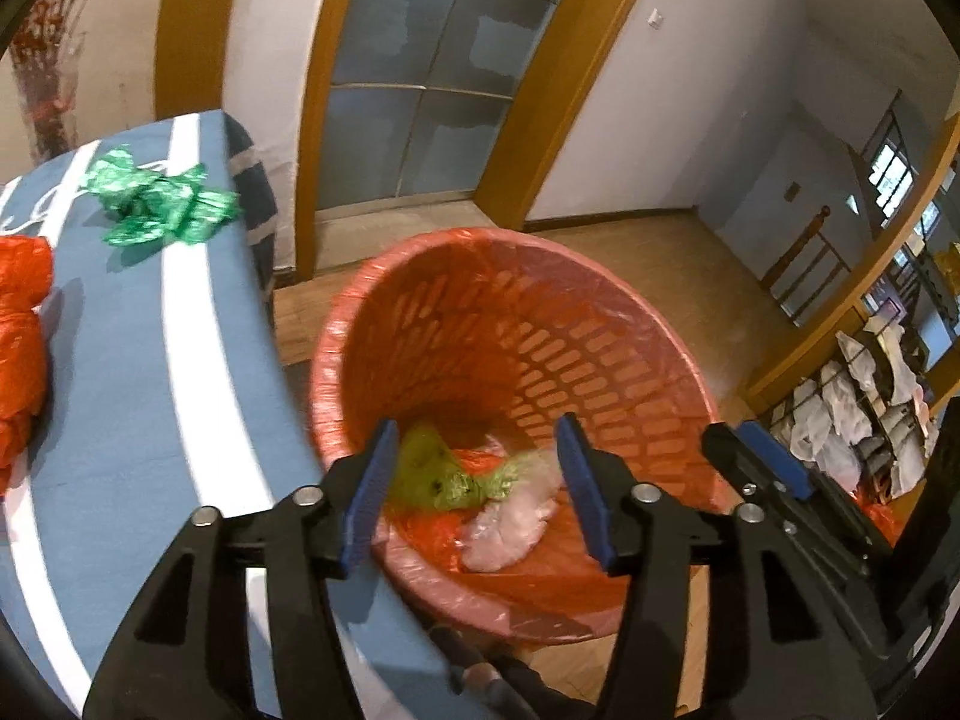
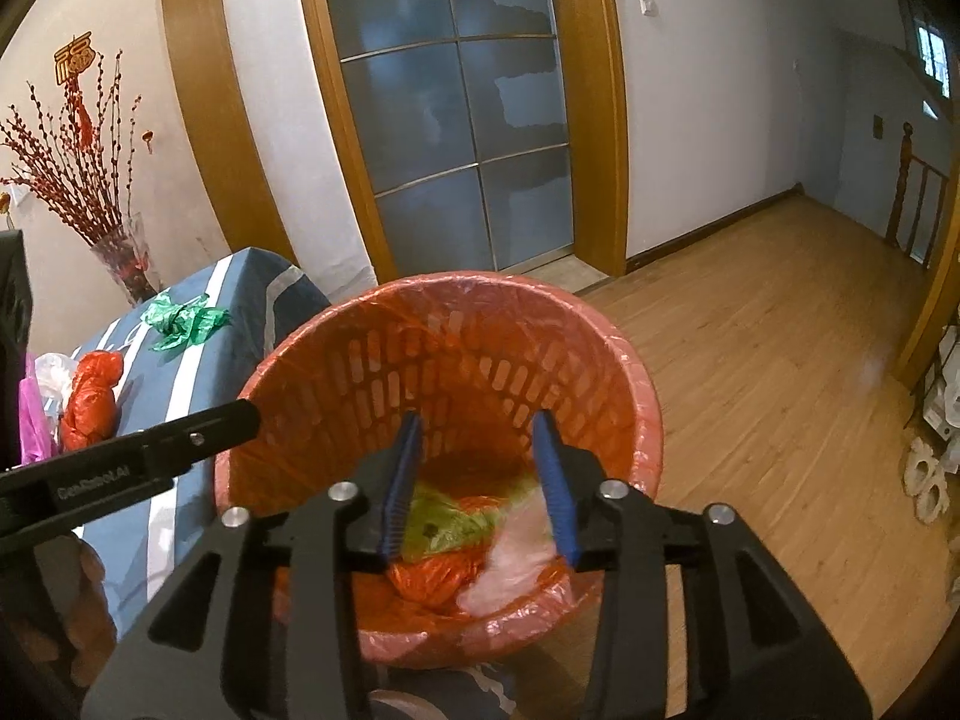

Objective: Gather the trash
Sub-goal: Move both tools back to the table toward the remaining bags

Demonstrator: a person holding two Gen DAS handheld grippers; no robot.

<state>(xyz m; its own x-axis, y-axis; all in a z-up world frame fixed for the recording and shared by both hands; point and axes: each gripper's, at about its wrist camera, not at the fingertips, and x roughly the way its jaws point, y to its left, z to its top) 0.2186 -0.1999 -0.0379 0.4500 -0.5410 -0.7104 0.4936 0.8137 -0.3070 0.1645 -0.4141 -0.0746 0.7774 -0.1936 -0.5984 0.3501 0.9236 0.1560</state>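
A red slatted waste basket [image 1: 600,300] [image 2: 636,420] lined with a thin red bag stands on the floor beside the table. Inside lie a yellow-green bag [image 1: 438,480] [image 2: 444,525], a pale pink-white bag [image 1: 516,522] [image 2: 516,564] and a red bag [image 2: 432,579]. My left gripper [image 1: 474,480] hovers over the basket's mouth, open, nothing between its blue pads. My right gripper [image 2: 480,480] is open too, above the same basket, and shows at the right edge of the left wrist view [image 1: 774,468]. On the table lie a crumpled green bag [image 1: 162,204] [image 2: 186,321] and a red bag [image 1: 18,348] [image 2: 90,402].
The table wears a blue cloth with white stripes [image 1: 150,390] [image 2: 198,378] left of the basket. A vase of red branches [image 2: 120,258] stands behind it. A glass sliding door [image 2: 456,108] is ahead, wooden floor [image 2: 780,360] to the right, a cluttered rack [image 1: 864,408] at far right.
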